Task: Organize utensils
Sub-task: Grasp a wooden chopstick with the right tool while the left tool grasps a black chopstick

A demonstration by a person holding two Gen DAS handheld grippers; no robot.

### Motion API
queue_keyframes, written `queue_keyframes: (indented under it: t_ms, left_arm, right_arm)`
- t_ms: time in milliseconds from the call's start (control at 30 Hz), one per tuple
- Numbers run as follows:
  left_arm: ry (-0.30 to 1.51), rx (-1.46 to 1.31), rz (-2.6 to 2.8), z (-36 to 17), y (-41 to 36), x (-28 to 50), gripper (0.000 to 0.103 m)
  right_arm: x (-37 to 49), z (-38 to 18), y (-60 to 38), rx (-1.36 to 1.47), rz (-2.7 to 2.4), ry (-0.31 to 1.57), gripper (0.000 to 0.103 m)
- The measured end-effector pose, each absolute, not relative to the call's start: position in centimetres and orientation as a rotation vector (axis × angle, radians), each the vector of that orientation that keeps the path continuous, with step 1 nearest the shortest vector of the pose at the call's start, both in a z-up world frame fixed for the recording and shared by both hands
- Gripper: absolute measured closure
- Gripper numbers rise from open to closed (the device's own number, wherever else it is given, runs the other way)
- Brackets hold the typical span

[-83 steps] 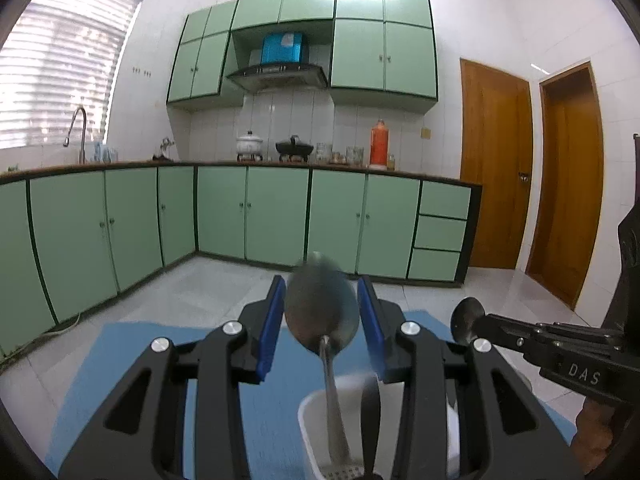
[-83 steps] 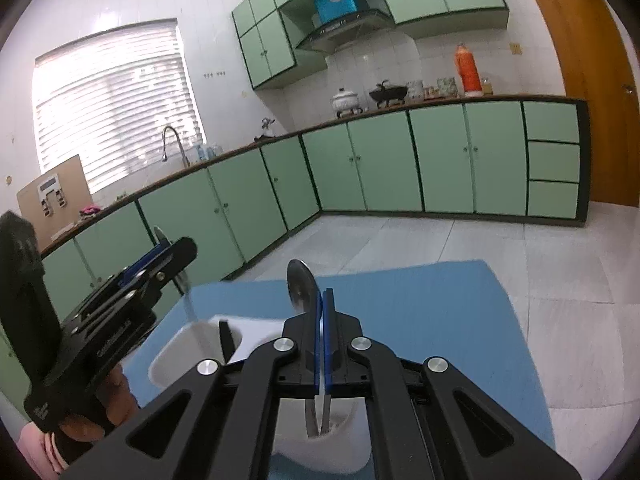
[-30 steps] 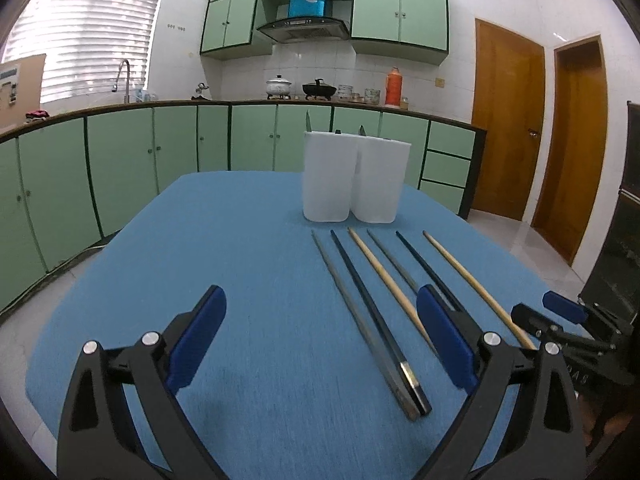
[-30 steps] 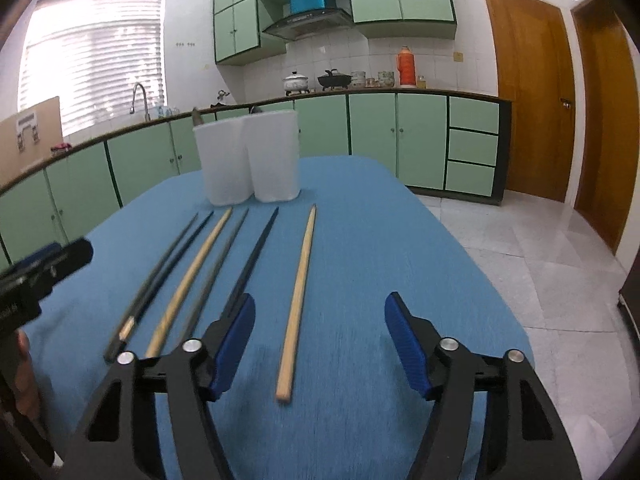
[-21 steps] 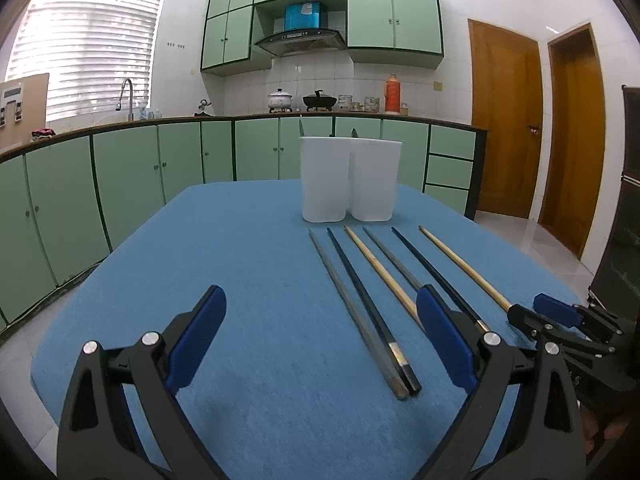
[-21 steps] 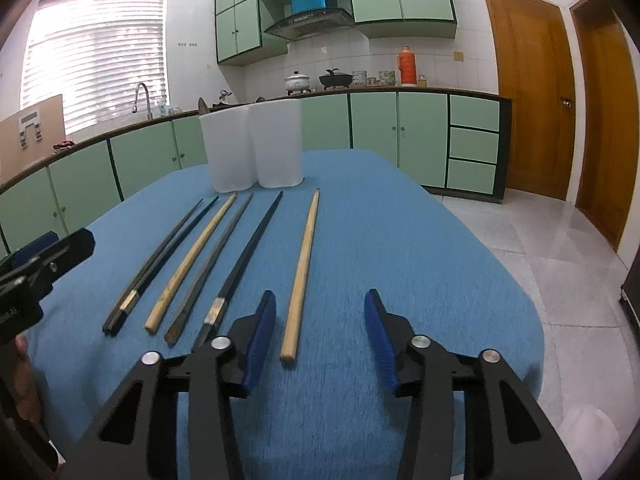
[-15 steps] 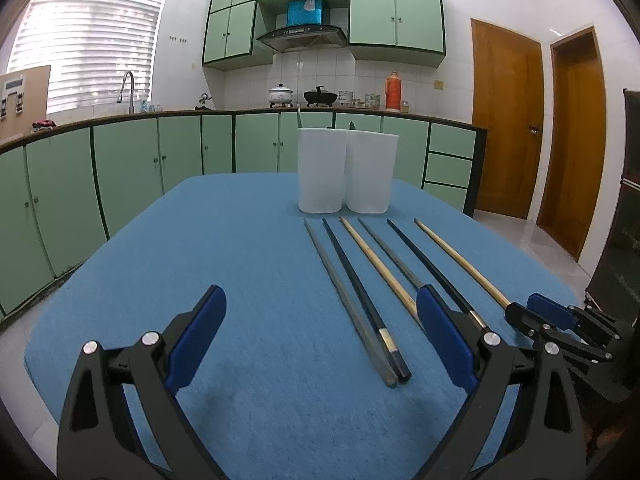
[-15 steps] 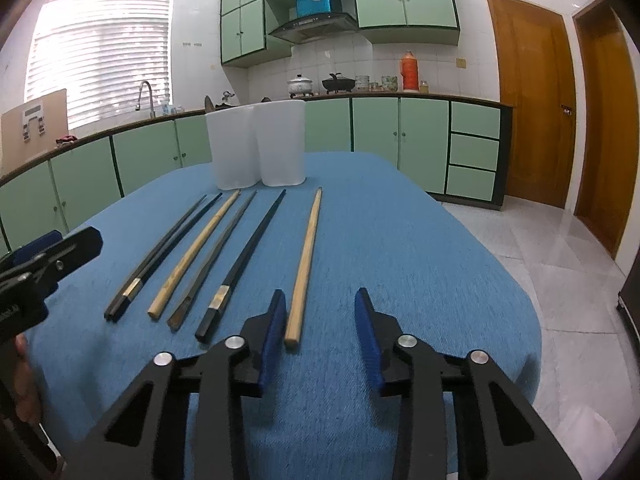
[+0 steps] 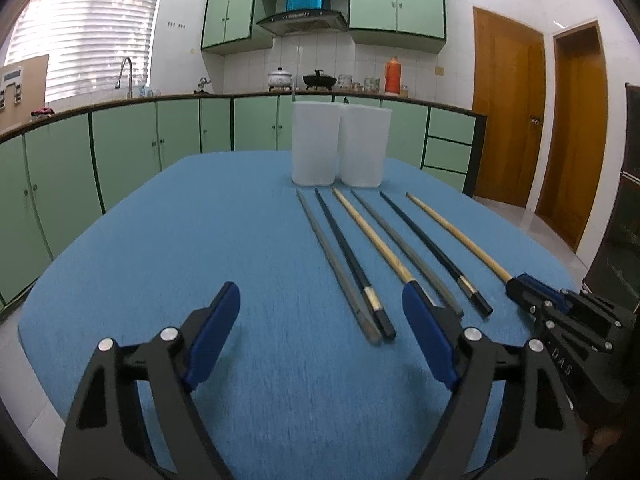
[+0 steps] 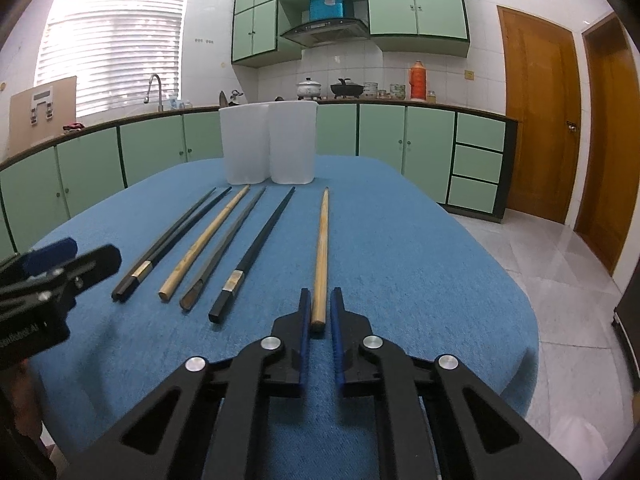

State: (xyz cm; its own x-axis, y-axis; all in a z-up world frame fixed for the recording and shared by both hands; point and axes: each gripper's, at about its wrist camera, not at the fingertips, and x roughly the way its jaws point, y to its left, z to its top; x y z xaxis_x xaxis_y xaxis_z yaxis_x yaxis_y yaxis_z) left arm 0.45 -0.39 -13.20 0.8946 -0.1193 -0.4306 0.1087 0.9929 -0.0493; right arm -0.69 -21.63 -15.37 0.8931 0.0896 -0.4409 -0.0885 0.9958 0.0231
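Wooden chopstick [image 10: 321,248] end lies between right gripper's [image 10: 319,320] closing jaws.

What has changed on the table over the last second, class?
The right hand-held gripper is closing its jaws around the near end of the light wooden chopstick, with a gap showing on either side. The left hand-held gripper narrowed slightly, nothing between its jaws. Chopsticks and white holder stayed put.

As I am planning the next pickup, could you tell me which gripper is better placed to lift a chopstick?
The right gripper: its closing jaws already straddle the near end of the light wooden chopstick. The left gripper has nothing between its fingers.
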Motion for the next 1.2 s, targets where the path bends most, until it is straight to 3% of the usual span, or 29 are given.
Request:
queue_keyframes:
  t_ms: [600,867,1100,1200]
  left_arm:
    - [0.512,0.011,-0.070,-14.0,-0.9,0.9,0.033]
    - [0.509,-0.002,-0.069,-14.1,-1.8,1.1,0.058]
    - [0.505,-0.011,-0.109,-14.2,-3.0,1.3,0.091]
    - [0.509,-0.024,-0.104,-14.1,-3.1,1.6,0.094]
  right_arm:
    - [-0.8,-15.5,-21.6,0.004,0.094,0.457,0.093]
    - [-0.8,-15.6,-21.9,0.019,0.094,0.454,0.093]
    - [-0.6,-15.7,-22.1,0.038,0.086,0.450,0.096]
    - [-0.5,-15.6,-22.0,0.041,0.087,0.452,0.096]
